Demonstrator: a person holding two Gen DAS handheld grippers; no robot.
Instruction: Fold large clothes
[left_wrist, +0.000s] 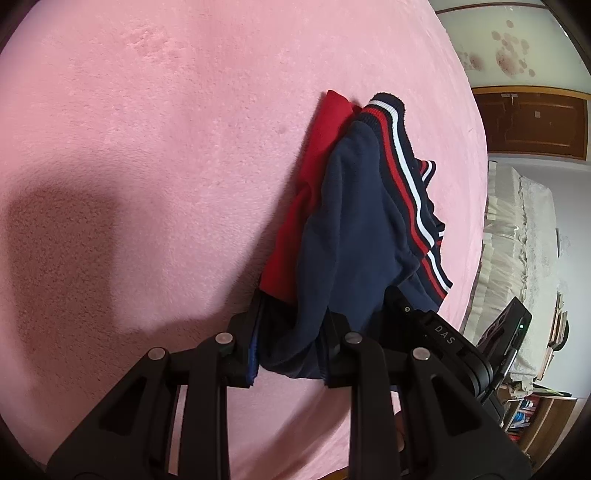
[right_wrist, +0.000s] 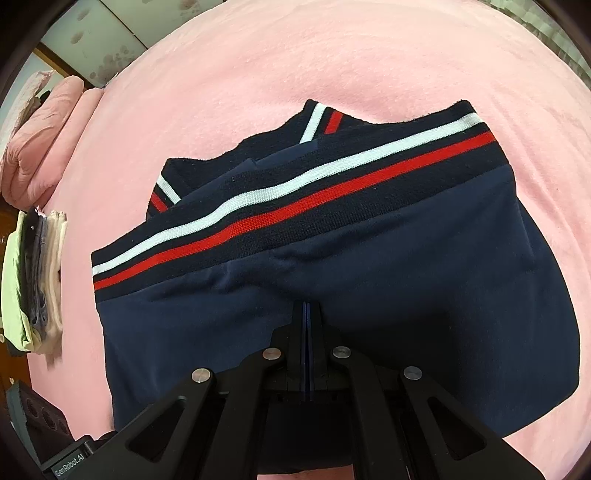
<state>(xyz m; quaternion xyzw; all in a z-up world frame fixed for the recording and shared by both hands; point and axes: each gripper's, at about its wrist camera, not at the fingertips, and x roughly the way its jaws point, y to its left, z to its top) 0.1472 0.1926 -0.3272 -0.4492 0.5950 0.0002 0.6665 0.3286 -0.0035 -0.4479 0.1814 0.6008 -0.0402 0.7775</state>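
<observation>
- Left tongs are clamped on a bunched fold of the navy fleece garment with red panel and red-and-white striped ribbed hem; from the left wrist view I see the cloth filling the gap between the two fingers and trailing away onto the pink plush bed cover.
- Right tongs are pressed fully together, tips down against the navy cloth. I cannot tell whether they pinch a thin layer or merely rest on it.
- The garment lies on the pink cover, near the middle in the right wrist view, already doubled up: the striped hem band runs across the top of a broad navy panel, and a second striped edge peeks out behind it.
- I judge the fold to be well under way but not finished. The near part looks flat, while the end in my left tongs is gathered and off the cover, so that end has yet to be laid down and smoothed.
- A stack of folded clothes sits at the bed's edge, which suggests where this one goes afterwards.
- Hidden from me: the garment's near edge under both rigs, its sleeves and collar, and how many layers lie beneath.
- The other rig's black body blocks the lower right of the left wrist view.
</observation>
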